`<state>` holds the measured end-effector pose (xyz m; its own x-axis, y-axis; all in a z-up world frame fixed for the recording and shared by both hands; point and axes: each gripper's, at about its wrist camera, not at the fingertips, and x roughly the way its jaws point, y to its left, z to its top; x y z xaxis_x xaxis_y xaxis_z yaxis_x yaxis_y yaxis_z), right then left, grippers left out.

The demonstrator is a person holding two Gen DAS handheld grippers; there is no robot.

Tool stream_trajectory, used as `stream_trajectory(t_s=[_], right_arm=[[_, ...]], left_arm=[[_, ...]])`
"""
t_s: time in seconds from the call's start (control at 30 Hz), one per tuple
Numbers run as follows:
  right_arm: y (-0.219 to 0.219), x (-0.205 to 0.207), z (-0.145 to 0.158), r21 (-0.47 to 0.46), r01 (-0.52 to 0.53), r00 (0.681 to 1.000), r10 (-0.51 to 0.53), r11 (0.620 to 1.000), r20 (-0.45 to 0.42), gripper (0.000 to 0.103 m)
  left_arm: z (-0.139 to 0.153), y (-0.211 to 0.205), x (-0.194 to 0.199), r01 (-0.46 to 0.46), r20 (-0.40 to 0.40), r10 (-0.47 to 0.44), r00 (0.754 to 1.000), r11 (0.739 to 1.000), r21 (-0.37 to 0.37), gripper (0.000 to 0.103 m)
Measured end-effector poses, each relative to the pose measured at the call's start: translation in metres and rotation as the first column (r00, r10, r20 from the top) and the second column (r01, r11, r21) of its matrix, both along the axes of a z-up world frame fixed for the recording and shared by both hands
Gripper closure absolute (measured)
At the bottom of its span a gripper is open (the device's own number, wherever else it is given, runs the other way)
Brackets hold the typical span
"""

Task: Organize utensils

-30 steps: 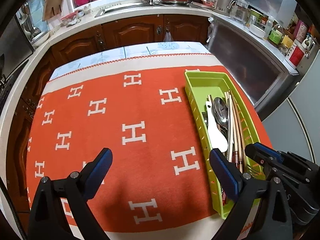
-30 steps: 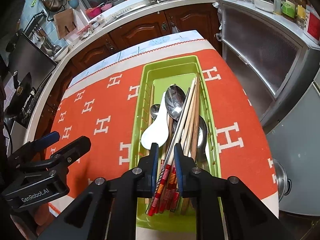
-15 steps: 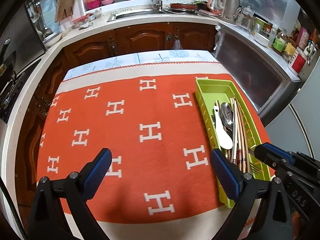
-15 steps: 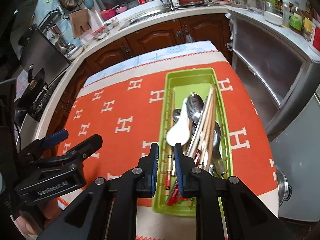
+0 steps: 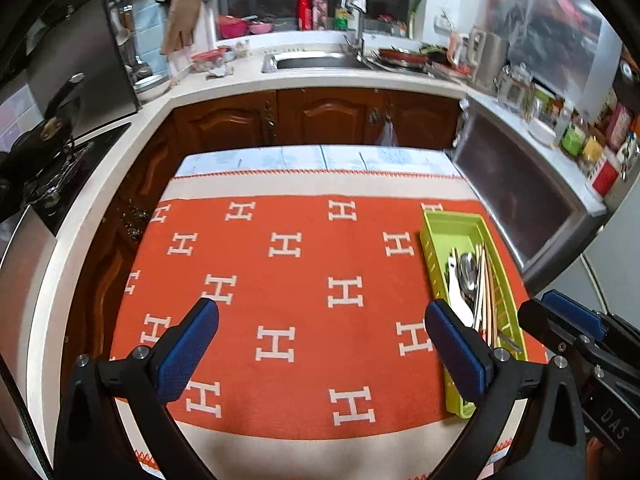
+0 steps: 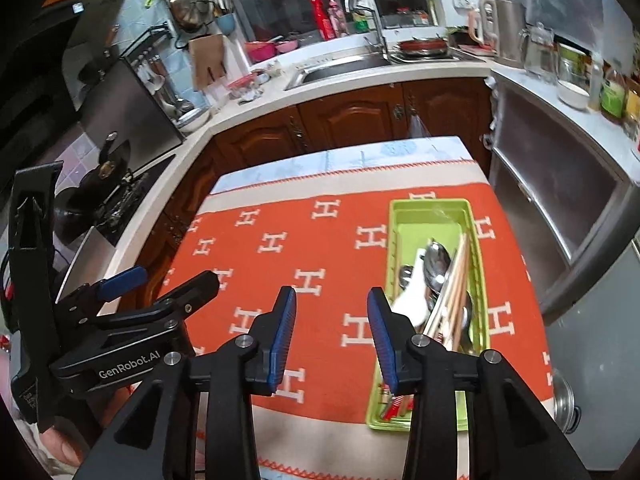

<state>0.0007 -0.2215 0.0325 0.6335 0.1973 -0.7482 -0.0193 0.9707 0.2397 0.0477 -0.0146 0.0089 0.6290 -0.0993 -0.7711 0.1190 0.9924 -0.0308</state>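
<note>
Looks wrapped up: utensils point(image 6: 440, 292) lie in the green tray point(image 6: 430, 210). Left gripper point(image 5: 320, 344) gapes empty, right gripper point(image 6: 332, 340) is opening, holding nothing. Next, probably just check for strays.

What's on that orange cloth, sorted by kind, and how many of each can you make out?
Green tray: 1
White spoon: 1
Metal spoons: at least 2
Chopsticks: a bundle, too overlapped to count
Total: at least 4 things, plus the chopsticks

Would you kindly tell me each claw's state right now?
Left claw: wide open, empty.
Right claw: opening, nothing between its jaws.
</note>
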Motion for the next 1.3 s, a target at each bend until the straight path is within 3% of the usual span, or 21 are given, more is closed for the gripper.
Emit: stream_trajectory(t_s=[0.17,0.37,0.57,1.3], right_arm=[[0.018,-0.005,0.027,0.013,-0.023,0.998,0.022,1.0,0.053,0.05],[0.041,-0.018,0.047,-0.044,-0.043,0.993,0.048,0.998,0.104,0.043],[0.045,-0.026,0.049,-0.055,-0.028,0.992,0.035,0.998,0.123,0.042],[0.046,-0.025,0.026,-0.051,0.001,0.995,0.004,0.999,0.099,0.042]], left_arm=[[0.011,0.01,-0.005,-0.038,0.009,0.038,0.999,0.999,-0.006,0.001],[0.019,0.015,-0.016,-0.07,0.053,0.069,0.996,0.997,0.02,0.001],[0.024,0.02,-0.026,-0.079,0.089,0.076,0.993,0.996,0.032,0.001],[0.015,0.024,-0.029,-0.076,0.066,0.074,0.995,0.997,0.033,0.001]])
